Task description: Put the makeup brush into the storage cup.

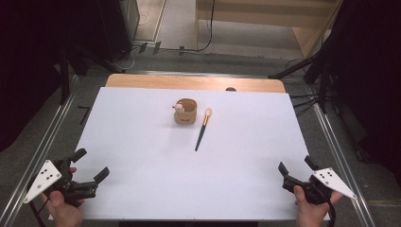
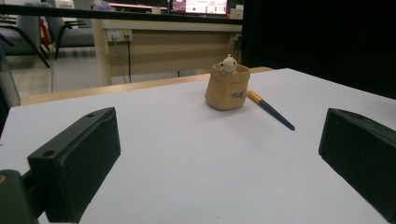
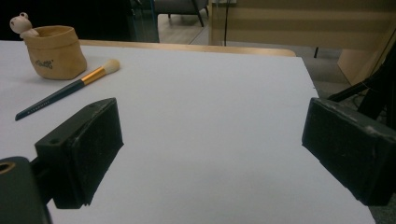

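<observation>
Both grippers sit low at the bottom corners of the high view, the left gripper (image 1: 92, 166) and the right gripper (image 1: 295, 164) each with jaws spread wide and nothing between them, likely parked clear of the work before a reach. The brush (image 1: 203, 129) lies flat just right of the tan pot (image 1: 185, 112), above the frame's center, bristles pointing away. The left gripper view reveals lettering on the pot's side, which the high view cannot resolve.

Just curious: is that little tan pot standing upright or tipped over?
Upright. The tan pot stands on its base on the white table, mouth upward, beside the brush.
</observation>
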Motion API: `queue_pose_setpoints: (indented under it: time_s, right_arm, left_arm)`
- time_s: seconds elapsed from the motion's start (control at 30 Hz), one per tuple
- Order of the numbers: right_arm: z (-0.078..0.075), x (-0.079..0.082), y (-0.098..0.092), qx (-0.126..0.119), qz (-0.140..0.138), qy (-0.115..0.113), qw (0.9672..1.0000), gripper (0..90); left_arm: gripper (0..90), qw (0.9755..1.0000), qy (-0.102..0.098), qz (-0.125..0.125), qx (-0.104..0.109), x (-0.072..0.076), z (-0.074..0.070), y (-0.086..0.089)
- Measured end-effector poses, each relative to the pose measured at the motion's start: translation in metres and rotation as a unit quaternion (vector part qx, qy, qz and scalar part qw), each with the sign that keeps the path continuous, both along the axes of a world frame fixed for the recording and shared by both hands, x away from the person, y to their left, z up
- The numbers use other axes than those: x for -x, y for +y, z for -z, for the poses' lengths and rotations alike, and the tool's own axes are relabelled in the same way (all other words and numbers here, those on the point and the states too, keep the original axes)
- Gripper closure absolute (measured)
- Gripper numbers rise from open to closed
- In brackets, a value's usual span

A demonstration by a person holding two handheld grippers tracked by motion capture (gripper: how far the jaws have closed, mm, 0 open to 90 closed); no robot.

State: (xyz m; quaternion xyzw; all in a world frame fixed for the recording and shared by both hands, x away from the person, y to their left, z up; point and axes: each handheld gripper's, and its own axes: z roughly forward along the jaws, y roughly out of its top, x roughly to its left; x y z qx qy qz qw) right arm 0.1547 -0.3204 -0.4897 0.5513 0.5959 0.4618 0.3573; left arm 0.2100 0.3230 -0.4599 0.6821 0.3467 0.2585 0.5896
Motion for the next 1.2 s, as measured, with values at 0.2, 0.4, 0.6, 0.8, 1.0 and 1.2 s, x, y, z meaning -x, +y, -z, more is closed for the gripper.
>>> queue_pose_setpoints:
  time_s: [0.2,0.4,0.6,0.8,1.0,1.2]
  right_arm:
    - [0.0,0.001,0.002,0.006,-0.001,0.004,1.0,6.8]
    - [0.001,-0.002,0.003,0.027,0.002,0.009,0.9996,8.3]
    - [-0.002,-0.007,0.006,0.018,-0.014,0.015,0.9996,8.4]
    - [-0.015,-0.01,0.027,0.048,-0.04,0.013,0.998,8.7]
    - [-0.028,-0.019,0.042,0.051,-0.06,0.011,0.9968,8.8]
    - [-0.041,-0.036,0.054,0.055,-0.07,0.018,0.9959,9.0]
  left_arm:
    - [0.0,1.0,0.002,0.003,-0.005,0.0,0.0,-0.003]
    - [0.0,0.9998,0.007,0.009,-0.014,-0.001,0.003,-0.009]
    - [0.0,0.9998,0.006,0.008,-0.014,-0.002,0.003,-0.009]
    - [0.0,0.9998,0.013,0.005,-0.012,-0.003,0.007,-0.01]
    - [0.0,0.9997,0.012,0.007,-0.018,-0.002,0.007,-0.013]
    - [0.0,0.9998,0.012,0.004,-0.017,-0.003,0.007,-0.012]
